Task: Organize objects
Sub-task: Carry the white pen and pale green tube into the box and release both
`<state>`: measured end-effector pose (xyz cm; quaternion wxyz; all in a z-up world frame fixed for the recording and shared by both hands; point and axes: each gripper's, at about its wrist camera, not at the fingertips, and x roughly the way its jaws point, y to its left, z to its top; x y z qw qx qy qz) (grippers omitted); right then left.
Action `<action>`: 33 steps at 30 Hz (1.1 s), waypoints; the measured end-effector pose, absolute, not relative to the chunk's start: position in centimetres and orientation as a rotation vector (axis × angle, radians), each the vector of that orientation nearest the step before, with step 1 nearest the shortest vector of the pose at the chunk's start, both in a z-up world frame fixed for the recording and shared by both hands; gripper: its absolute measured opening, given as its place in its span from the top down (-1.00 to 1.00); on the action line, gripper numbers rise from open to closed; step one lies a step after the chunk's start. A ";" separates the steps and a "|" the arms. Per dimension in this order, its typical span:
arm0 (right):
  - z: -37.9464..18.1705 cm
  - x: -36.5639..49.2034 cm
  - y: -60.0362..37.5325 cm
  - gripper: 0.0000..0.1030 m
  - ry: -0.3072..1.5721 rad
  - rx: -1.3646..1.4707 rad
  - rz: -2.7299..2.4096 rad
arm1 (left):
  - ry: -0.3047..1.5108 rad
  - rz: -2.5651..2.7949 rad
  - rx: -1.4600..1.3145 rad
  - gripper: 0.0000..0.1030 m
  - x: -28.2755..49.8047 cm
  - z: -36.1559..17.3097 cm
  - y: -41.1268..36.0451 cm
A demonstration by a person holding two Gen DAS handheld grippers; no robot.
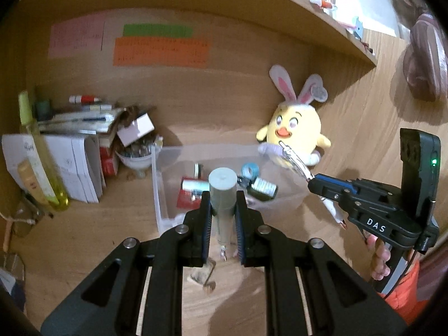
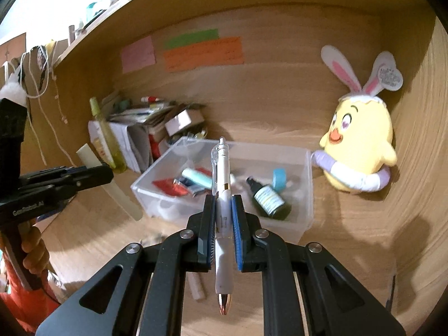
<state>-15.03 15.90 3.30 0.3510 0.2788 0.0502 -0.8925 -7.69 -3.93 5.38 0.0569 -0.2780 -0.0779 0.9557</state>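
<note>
My left gripper [image 1: 223,196] is shut on a pale cylindrical tube [image 1: 222,187] with a grey end, held up over the near edge of a clear plastic bin [image 1: 155,173]. In the right wrist view the same tube [image 2: 112,184] sticks out of the left gripper [image 2: 109,172] at the left. My right gripper [image 2: 223,198] is shut on a white pen [image 2: 222,168] with a rose-gold tip, above the bin's [image 2: 151,196] front wall. Inside the bin lie a dark green bottle [image 2: 268,200], a blue tape roll [image 2: 279,179], a red packet [image 2: 168,186] and a light teal tube [image 2: 196,180].
A yellow plush chick [image 2: 358,145] with bunny ears leans on the right wall beside the bin. A messy stack of papers and boxes [image 1: 84,145] and a yellow-green bottle [image 1: 42,154] stand at the left. A wooden shelf [image 1: 322,22] hangs overhead. Small items [image 1: 207,280] lie on the desk below.
</note>
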 end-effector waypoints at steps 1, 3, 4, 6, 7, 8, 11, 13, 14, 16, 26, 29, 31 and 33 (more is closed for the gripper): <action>3.5 -15.3 15.9 0.80 0.128 0.717 -2.313 | -0.235 2.905 -0.831 0.71 -7.9 5.7 -4.0; 3.9 -15.8 15.8 0.80 0.130 0.705 -2.322 | -0.236 2.914 -0.818 0.71 -8.2 6.0 -4.1; 4.0 -16.1 15.7 0.80 0.133 0.701 -2.326 | -0.238 2.920 -0.813 0.71 -8.5 6.2 -4.3; 4.2 -16.7 15.5 0.80 0.137 0.698 -2.334 | -0.243 2.927 -0.812 0.71 -9.0 6.4 -4.5; 4.2 -17.0 15.5 0.80 0.139 0.698 -2.336 | -0.249 2.932 -0.816 0.71 -9.4 6.4 -4.7; 4.3 -17.4 15.3 0.80 0.142 0.697 -2.341 | -0.253 2.933 -0.819 0.71 -9.6 6.4 -4.8; 4.4 -18.2 15.0 0.80 0.148 0.700 -2.349 | -0.257 2.946 -0.831 0.71 -10.5 6.3 -5.2; 4.4 -18.9 14.6 0.80 0.155 0.705 -2.353 | -0.264 2.951 -0.843 0.71 -11.0 6.1 -5.6; 4.3 -19.2 14.5 0.80 0.157 0.710 -2.354 | -0.270 2.951 -0.856 0.71 -11.4 5.9 -5.8; 4.2 -19.9 14.1 0.80 0.162 0.721 -2.355 | -0.279 2.949 -0.881 0.71 -12.0 5.5 -6.1; 1.9 -23.1 11.5 0.80 0.245 0.811 -2.337 | -0.347 2.931 -0.993 0.71 -14.6 3.1 -7.8; 1.1 -23.8 10.7 0.80 0.267 0.839 -2.319 | -0.345 2.925 -1.023 0.71 -15.3 2.5 -7.8; 0.4 -24.1 10.1 0.80 0.280 0.858 -2.304 | -0.332 2.923 -1.051 0.71 -15.9 2.0 -7.7; -0.1 -24.3 9.6 0.80 0.296 0.874 -2.294 | -0.329 2.914 -1.070 0.71 -16.3 1.7 -7.6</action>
